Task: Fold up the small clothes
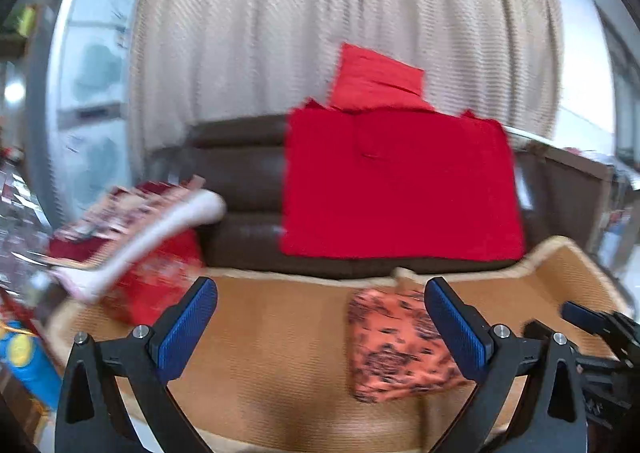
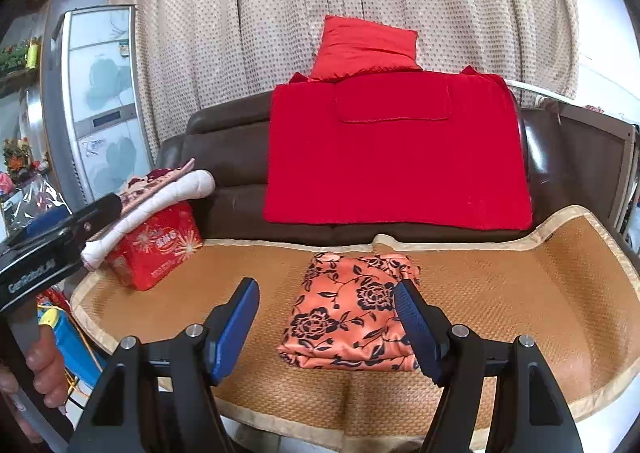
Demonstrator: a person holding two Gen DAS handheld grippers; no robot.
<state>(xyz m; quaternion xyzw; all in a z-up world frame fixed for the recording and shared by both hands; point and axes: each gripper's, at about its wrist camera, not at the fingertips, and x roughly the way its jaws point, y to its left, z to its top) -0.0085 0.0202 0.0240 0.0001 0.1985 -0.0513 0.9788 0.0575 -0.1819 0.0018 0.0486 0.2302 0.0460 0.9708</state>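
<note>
You have one folded garment of orange cloth with a black flower print [image 2: 352, 317] — it lies flat on the woven straw-coloured mat with a pale cloth border [image 2: 520, 293], near the middle of it. In the right wrist view it sits in front of your right gripper [image 2: 326, 327], partly behind the right blue pad; the pads do not press on it. The jaws of this gripper stand spread and nothing is between them. Your left gripper [image 1: 320, 329] is also spread and holds nothing; in its blurred view the same garment [image 1: 394, 353] lies just beside the right blue pad.

On the mat you have one red printed plastic package [image 2: 160, 253] at the left end. What is inside it I cannot tell. On top of it rests one folded white quilted cloth with a pink and dark red pattern [image 2: 160, 197].

Behind the mat is one dark brown leather sofa [image 2: 228, 157]. One big red cloth [image 2: 396, 161] hangs over its backrest, and one red cushion [image 2: 366, 47] stands above it against the beige dotted curtain [image 2: 260, 13].

At the left stands one tall silver cabinet with frosted flower doors [image 2: 100, 101]. One hand [image 2: 44, 373] of yours shows at the left edge, around the handle of the left gripper.
</note>
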